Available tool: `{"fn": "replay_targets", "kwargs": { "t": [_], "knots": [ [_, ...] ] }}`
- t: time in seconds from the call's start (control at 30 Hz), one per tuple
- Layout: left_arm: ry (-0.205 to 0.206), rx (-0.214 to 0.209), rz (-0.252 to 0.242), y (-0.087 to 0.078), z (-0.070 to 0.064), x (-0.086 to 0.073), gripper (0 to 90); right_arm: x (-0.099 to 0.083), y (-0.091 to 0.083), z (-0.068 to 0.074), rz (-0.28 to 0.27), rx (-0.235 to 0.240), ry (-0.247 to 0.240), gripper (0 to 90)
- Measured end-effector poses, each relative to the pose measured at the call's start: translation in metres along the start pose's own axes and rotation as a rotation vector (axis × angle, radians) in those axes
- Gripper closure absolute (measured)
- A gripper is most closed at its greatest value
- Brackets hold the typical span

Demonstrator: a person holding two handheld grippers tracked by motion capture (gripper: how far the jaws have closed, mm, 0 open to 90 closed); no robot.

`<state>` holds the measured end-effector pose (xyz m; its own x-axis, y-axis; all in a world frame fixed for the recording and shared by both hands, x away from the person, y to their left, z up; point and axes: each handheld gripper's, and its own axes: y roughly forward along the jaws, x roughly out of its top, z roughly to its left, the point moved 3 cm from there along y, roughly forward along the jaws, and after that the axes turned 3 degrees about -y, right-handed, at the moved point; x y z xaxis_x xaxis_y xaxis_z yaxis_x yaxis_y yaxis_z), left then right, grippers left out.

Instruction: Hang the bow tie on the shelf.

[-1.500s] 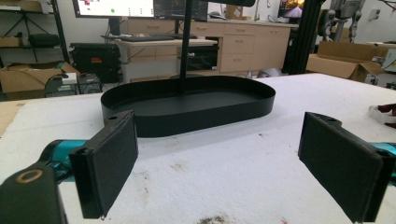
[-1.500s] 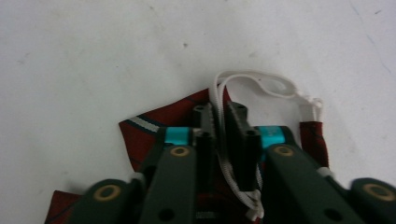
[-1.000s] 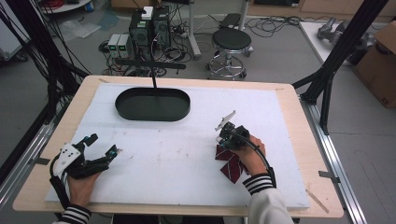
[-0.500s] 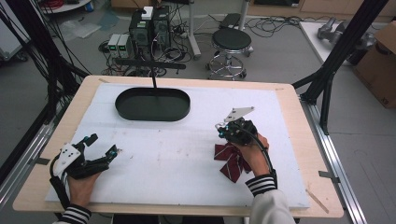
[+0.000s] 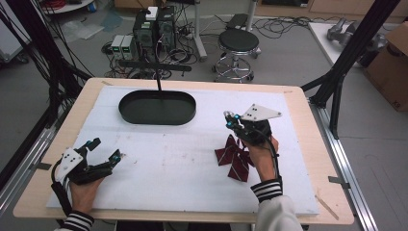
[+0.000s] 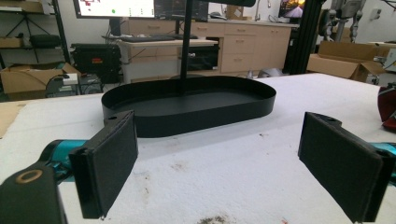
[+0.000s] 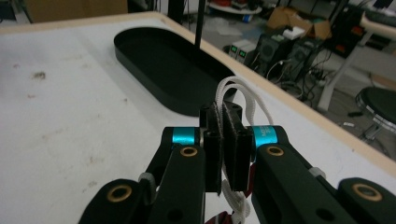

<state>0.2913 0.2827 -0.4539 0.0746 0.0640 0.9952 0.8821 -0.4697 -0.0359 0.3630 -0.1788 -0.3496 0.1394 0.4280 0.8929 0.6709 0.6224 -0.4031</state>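
One right claw (image 7: 223, 140) pinches looped white cord (image 7: 243, 100)

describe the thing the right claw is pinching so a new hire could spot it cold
Start at the white foam mat covering the table, then go to its right half, well right of the black oval tray. There the right claw is shut on a white cord running down to a dark red folded bag, the only red thing on the mat.

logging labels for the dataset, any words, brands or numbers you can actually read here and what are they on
None can be read for certain.
Cardboard box in the high view: a dark mark near its edge, too blurred.
Cyan band on the right tool: faint print, too small.
Monitor in the left gripper view: coloured blobs, no legible text.
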Motion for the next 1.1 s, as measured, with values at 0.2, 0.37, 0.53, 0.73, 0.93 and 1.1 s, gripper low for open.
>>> {"fn": "replay_targets", "kwargs": {
  "t": [0.2,0.37,0.53,0.73,0.93,1.1],
  "knots": [
    [-0.003,0.000,-0.001,0.000,0.000,0.000,12.4,0.014,-0.003,0.004,-0.088,0.000,0.022,87.1],
    [-0.004,-0.001,0.000,0.000,0.000,0.000,12.4,0.027,0.000,0.005,-0.155,0.023,0.033,87.1],
    [-0.001,0.001,-0.005,-0.001,0.000,0.000,12.4,0.040,0.006,0.008,-0.182,0.025,0.018,87.1],
    [-0.002,-0.001,-0.002,0.000,0.000,0.000,12.4,0.055,0.014,0.011,-0.218,0.018,0.014,87.1],
    [-0.004,-0.002,0.001,0.000,0.001,0.000,12.4,0.067,0.026,0.009,-0.256,0.045,0.043,87.1],
    [-0.005,-0.001,-0.002,0.000,0.000,0.000,12.5,0.078,0.037,0.007,-0.286,0.087,0.069,87.2]
  ]
}}
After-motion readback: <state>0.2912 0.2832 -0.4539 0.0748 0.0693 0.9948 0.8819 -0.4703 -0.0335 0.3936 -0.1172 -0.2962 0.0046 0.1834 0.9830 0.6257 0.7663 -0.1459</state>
